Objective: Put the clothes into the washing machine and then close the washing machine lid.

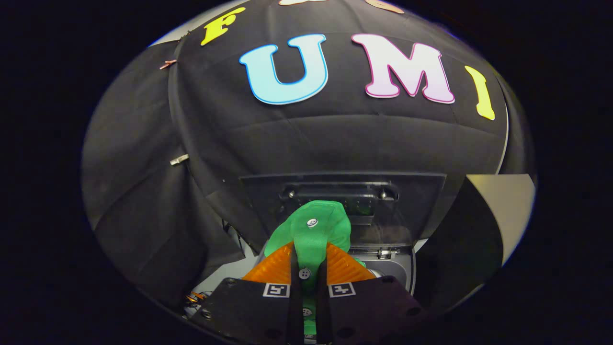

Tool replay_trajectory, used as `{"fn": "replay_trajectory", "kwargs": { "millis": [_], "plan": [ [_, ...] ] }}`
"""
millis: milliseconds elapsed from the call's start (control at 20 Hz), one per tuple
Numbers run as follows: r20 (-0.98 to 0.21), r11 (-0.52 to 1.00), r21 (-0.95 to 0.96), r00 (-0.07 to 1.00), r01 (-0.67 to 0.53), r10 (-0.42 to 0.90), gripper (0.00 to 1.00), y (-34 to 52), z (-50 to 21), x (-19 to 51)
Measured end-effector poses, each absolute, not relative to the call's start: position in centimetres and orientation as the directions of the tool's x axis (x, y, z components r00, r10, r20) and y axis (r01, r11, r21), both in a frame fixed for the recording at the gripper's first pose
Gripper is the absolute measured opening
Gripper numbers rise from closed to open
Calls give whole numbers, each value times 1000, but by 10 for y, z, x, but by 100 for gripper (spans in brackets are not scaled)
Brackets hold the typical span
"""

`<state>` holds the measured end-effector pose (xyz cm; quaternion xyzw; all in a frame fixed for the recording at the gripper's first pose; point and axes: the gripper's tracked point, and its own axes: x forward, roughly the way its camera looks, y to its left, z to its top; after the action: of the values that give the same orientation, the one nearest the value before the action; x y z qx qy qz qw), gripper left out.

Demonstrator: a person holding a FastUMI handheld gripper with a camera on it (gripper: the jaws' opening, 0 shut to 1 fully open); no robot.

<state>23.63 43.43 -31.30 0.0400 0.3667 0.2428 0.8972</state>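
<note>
My gripper [309, 261] is shut on a green buttoned garment [313, 230], whose fabric bunches up between and just beyond the fingers. Several white buttons run along its placket. Behind the cloth stands the washing machine's raised dark transparent lid [407, 201], upright against the booth wall. Just below the lid's right side I see the machine's pale rim and a hinge [390, 261]. The drum opening is hidden under the fingers and the garment.
The black cloth wall hangs close behind the lid and to the left. A pale panel [507, 211] stands at the right past a dark fold of cloth. Some cables and small metal parts [196, 299] lie by the left finger's base.
</note>
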Motion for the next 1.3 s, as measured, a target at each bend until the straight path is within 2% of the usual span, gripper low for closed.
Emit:
{"fn": "replay_trajectory", "kwargs": {
  "millis": [350, 450, 700, 900, 1050, 1300],
  "plan": [
    [-731, 907, 216, 556, -361, 396, 15, 420, -421, 234],
    [-755, 909, 209, 532, -359, 384, 23, 417, -444, 225],
    [-754, 906, 174, 540, -385, 374, 100, 414, -451, 224],
    [-699, 890, 163, 586, -427, 410, 100, 413, -407, 218],
    [-617, 884, 117, 664, -453, 422, 99, 404, -366, 227],
    [-479, 895, 147, 761, -421, 437, 99, 397, -294, 248]
  ]
}}
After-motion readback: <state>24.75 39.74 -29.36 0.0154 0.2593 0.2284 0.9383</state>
